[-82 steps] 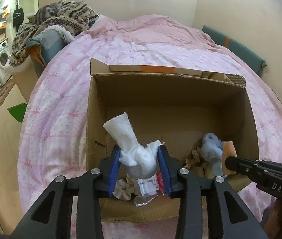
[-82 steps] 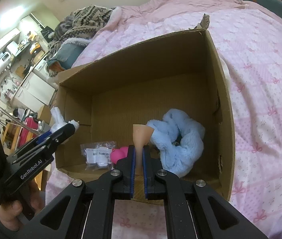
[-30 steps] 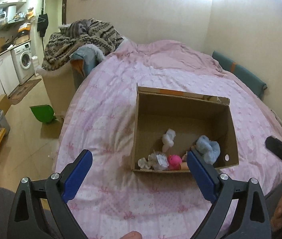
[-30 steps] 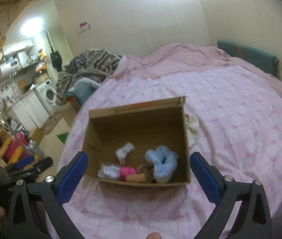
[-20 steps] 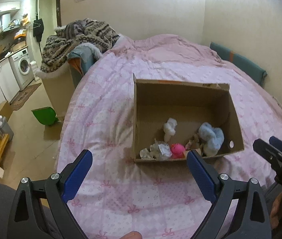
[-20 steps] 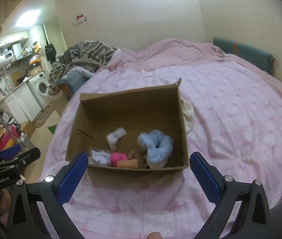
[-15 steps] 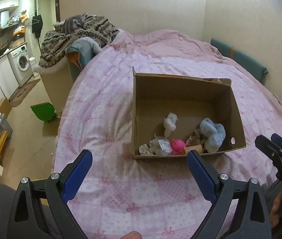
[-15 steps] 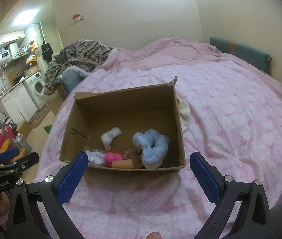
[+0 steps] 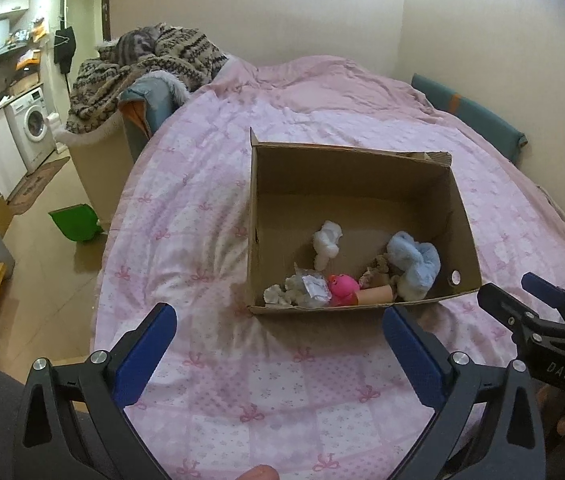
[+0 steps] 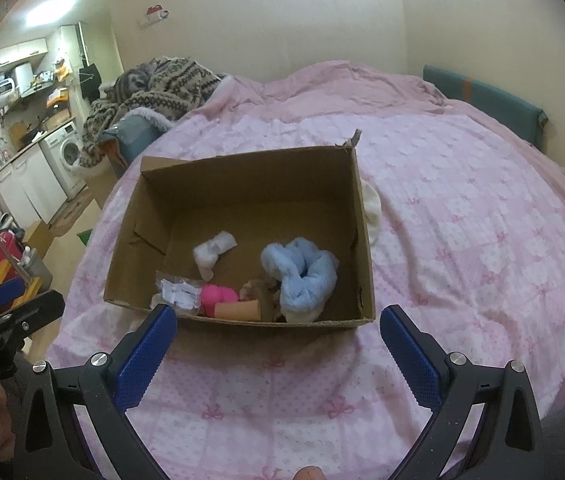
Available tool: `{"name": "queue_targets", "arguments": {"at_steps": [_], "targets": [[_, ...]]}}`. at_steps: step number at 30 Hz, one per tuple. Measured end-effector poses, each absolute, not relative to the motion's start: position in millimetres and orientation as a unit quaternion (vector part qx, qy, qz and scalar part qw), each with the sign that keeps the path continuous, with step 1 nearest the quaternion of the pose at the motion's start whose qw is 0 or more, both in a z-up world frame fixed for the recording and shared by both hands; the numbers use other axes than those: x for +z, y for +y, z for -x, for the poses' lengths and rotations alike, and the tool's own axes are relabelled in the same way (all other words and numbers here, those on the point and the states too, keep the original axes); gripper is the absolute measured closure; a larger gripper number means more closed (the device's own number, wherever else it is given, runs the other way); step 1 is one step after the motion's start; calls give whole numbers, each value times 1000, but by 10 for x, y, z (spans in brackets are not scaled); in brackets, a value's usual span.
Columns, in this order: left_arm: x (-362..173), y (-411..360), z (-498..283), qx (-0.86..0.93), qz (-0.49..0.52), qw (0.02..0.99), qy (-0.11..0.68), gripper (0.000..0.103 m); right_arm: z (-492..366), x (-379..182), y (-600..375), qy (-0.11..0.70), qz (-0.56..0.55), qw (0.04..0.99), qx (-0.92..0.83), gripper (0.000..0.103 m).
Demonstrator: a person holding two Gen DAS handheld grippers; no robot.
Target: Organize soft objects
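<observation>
Your left claw (image 9: 278, 344) is opening and your right claw (image 10: 278, 342) stands wide apart, both empty above the pink bedspread (image 10: 462, 240). The soft items, among them the blue plush (image 10: 302, 276) and white sock (image 10: 212, 252), lie bunched against the near wall of the cardboard box (image 10: 238, 172). Reach back in carelessly and you could snag that wall and tip the light box on the soft bed.

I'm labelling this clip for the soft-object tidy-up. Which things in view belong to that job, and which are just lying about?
Belongs to the job:
- open brown cardboard box
- fluffy light-blue plush
- small white fabric piece
- round pink soft toy
- both grippers, open and empty

Lying about:
- brown patterned knit blanket
- green dustpan
- white washing machine
</observation>
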State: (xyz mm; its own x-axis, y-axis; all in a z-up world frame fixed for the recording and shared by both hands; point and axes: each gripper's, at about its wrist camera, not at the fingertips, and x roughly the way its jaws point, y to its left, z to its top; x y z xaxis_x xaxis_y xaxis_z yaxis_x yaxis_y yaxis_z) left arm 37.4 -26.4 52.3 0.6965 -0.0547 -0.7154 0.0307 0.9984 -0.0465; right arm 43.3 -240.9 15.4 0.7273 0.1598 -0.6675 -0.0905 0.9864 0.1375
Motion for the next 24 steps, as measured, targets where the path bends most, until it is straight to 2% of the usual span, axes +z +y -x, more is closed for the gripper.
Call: {"name": "queue_targets", "arguments": {"at_steps": [24], "targets": [[536,-222,-359,-20,23,923,385,0,-445,135,-2436,370,-57,925,66,0]]}}
